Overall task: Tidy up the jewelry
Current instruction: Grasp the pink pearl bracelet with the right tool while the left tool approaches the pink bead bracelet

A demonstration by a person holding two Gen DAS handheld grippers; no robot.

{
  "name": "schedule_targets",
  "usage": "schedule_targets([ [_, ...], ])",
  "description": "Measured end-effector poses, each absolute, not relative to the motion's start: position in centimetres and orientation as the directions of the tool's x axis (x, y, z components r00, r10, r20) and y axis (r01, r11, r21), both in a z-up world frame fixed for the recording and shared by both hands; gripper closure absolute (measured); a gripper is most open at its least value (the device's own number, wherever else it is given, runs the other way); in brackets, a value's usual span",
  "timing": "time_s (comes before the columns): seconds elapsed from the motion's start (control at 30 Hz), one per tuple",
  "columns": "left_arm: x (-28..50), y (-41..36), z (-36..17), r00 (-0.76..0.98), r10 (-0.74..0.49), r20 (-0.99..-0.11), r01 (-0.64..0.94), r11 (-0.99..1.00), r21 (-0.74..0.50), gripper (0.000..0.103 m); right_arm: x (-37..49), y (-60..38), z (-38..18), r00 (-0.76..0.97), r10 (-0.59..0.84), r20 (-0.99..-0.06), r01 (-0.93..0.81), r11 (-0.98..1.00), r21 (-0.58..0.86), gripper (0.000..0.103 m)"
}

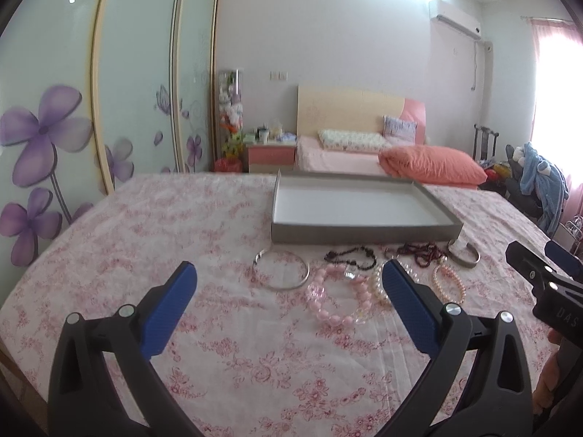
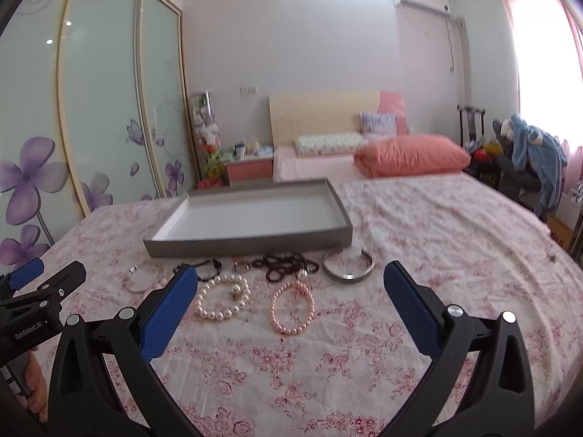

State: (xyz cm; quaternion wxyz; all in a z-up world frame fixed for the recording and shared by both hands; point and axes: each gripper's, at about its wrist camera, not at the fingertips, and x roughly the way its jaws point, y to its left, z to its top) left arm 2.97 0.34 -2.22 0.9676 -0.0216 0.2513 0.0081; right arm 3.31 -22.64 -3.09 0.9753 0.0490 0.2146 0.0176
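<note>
**Jewelry laid out before an empty tray, both grippers spread wide**

We hold the left gripper [image 1: 288,273] above the floral bedsheet [image 1: 145,225], its blue-padded jaws released and gripping nothing. Going left to right in the left wrist view, we see a thin silver hoop bangle [image 1: 282,269], then a pink bead bracelet [image 1: 339,298] with a black bead string [image 1: 351,256] just beyond it. A white pearl bracelet [image 2: 222,298] lies partly behind the left gripper's right finger, a pink pearl bracelet [image 2: 291,307] next to it. Beyond these sit a heap of dark red beads [image 2: 288,266] and, furthest right, a wide silver bangle [image 2: 348,267] near the tray's corner. The grey tray [image 1: 364,233] with its white floor sits just behind the row, with nothing in it. Our right gripper [image 2: 289,273] hovers over the pearl bracelets, jaws likewise released and empty.
</note>
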Motion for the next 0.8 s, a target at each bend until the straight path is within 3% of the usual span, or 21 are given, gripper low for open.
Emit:
schedule_targets([
  [0.07,3.7,1.0,-2.5,0.844,-0.005,-0.536,-0.026,0.998,-0.050,0.004,4.7,-23.1,-4.1,0.876,0.067,-0.478,-0.009,0.993,0.121,0.003],
  [0.17,5.1,1.5,-3.8,0.794,-0.041,-0.606,-0.016,0.996,-0.088,0.004,6.7,-23.4,-5.1,0.821,0.072,-0.566,-0.002,0.992,0.123,0.014],
  [0.23,5.8,1.6,-4.2,0.768,-0.058,-0.637,-0.011,0.994,-0.105,0.004,8.0,-23.6,-6.0,0.779,0.072,-0.623,0.006,0.992,0.123,0.031],
  [0.43,7.7,1.6,-5.6,0.688,-0.084,-0.721,0.000,0.993,-0.116,0.004,11.0,-23.9,-8.2,0.677,0.087,-0.730,0.018,0.991,0.135,0.059],
  [0.67,9.4,1.1,-6.9,0.611,-0.136,-0.780,0.039,0.989,-0.142,0.004,11.7,-22.4,-9.3,0.626,0.078,-0.776,-0.015,0.996,0.087,0.069],
  [0.8,10.1,0.3,-6.9,0.606,-0.124,-0.785,0.063,0.992,-0.108,0.017,11.7,-21.8,-9.6,0.623,0.046,-0.781,-0.014,0.999,0.048,0.078],
])
